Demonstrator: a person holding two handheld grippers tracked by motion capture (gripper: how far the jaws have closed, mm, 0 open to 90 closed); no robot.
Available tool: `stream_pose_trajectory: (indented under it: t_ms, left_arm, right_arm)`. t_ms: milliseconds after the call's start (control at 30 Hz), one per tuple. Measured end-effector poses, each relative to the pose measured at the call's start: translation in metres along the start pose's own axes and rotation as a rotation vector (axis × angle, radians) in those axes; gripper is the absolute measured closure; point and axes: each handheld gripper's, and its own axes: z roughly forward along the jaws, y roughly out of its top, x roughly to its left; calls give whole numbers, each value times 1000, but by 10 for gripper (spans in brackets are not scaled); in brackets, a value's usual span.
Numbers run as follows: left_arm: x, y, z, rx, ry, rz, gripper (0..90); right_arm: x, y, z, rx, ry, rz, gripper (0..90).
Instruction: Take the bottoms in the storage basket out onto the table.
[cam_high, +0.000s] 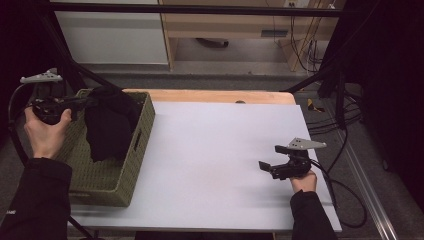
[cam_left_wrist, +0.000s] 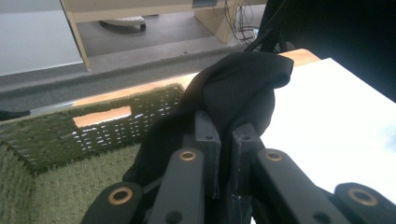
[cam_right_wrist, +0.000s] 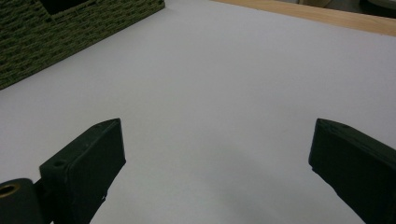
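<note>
A black cloth (cam_high: 109, 125) hangs over the green woven basket (cam_high: 100, 180) at the table's left. My left gripper (cam_high: 86, 102) is shut on the cloth's top and holds it above the basket. In the left gripper view the cloth (cam_left_wrist: 243, 88) bunches up between and past my two jaws, with the left gripper (cam_left_wrist: 226, 135) pinching it and the basket's far wall (cam_left_wrist: 116, 121) behind. My right gripper (cam_high: 272, 157) rests low over the white table top (cam_high: 210, 150) at the right, open, with nothing between its jaws. In the right gripper view the right gripper (cam_right_wrist: 217, 149) points toward the basket's side (cam_right_wrist: 60, 32).
The white sheet covers most of the wooden table (cam_high: 215, 96). Cables (cam_high: 345, 125) trail along the floor at the right. A black frame bar (cam_high: 200, 9) crosses the back. Beyond the table stand a light cabinet (cam_high: 112, 35) and wooden furniture (cam_high: 235, 25).
</note>
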Motion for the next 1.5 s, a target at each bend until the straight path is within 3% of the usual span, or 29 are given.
stream_pose_trajectory:
  t_ms: [1500]
  left_arm:
    - [-14, 23, -51, -51, -27, 44, 841]
  right_arm:
    - [-1, -1, 1, 5, 0, 0, 42]
